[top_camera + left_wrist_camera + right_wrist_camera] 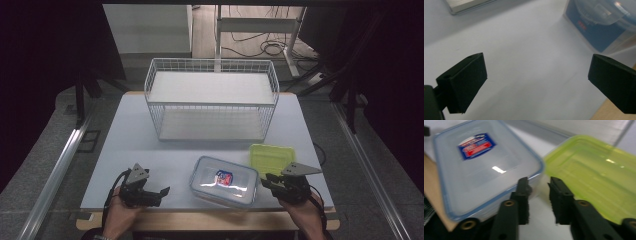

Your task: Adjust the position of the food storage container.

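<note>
Near the front edge of the table (150,150), at its left corner, the left gripper (162,191) hovers with jaws spread wide and nothing between them, probably waiting to steady the clear box (225,181). That box sits at the middle of the front edge, its corner overhanging slightly. The right gripper (537,195) has narrowed its jaws to a small gap beside the box's rim, gripping nothing. A green lid (271,157) lies just behind, toward the right edge. Farther back stands an empty wire basket (210,65).
</note>
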